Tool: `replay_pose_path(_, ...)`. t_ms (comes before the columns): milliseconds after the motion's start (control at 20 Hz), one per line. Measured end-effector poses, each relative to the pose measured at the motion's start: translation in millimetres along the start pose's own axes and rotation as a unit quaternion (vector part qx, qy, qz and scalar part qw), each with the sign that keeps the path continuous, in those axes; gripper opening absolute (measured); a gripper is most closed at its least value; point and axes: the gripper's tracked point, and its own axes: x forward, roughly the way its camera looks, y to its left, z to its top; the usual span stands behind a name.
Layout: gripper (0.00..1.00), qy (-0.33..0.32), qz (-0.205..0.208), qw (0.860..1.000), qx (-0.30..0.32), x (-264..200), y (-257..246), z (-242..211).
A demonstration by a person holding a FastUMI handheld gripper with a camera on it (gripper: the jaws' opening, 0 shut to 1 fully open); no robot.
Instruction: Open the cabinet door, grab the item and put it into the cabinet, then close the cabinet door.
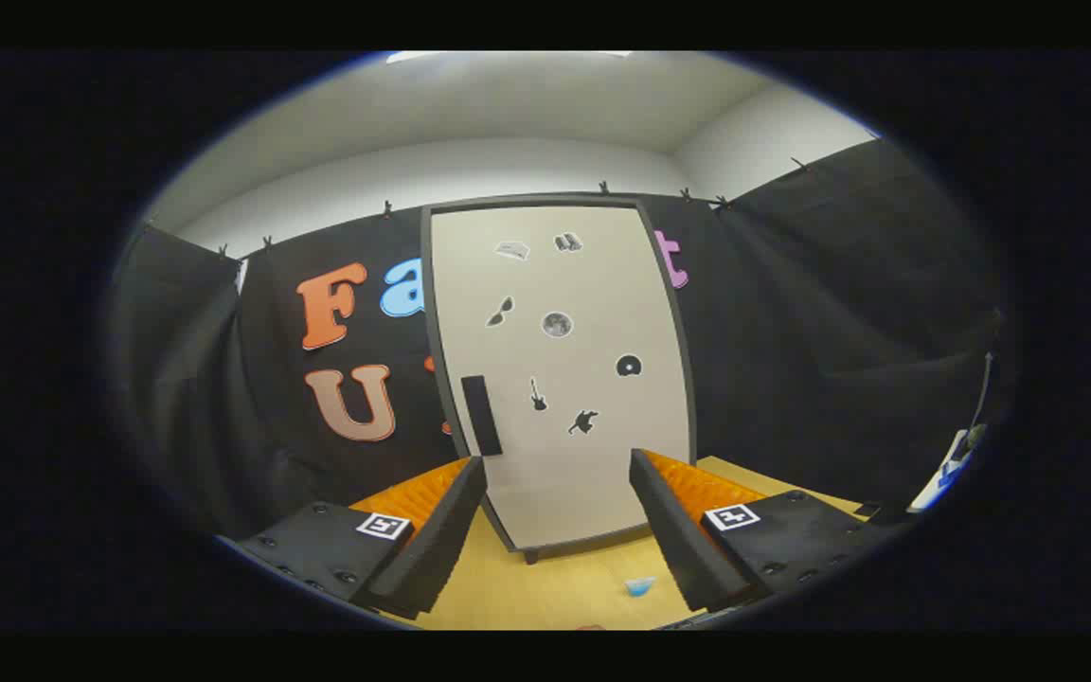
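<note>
A tall cabinet [560,369] with a pale door in a dark frame stands upright on the wooden table [545,587], just beyond my fingers. The door is closed and carries several small stickers. A dark vertical handle [481,415] sits near the door's left edge, just above my left fingertip. My gripper [557,474] is open, with a wide gap between its fingers and nothing held. A small blue item [640,586] lies on the table between the fingers, close to the right one and in front of the cabinet's base.
Black cloth walls surround the table on the left, back and right. A white and blue object [953,464] hangs or leans at the far right by the cloth. Bare table shows between the fingers and the cabinet's foot.
</note>
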Motion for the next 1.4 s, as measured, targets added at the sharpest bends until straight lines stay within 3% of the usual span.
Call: replay_pose_path(1400,0.98,-0.011,0.031,0.999,-0.022,47.1,30.4,8.3)
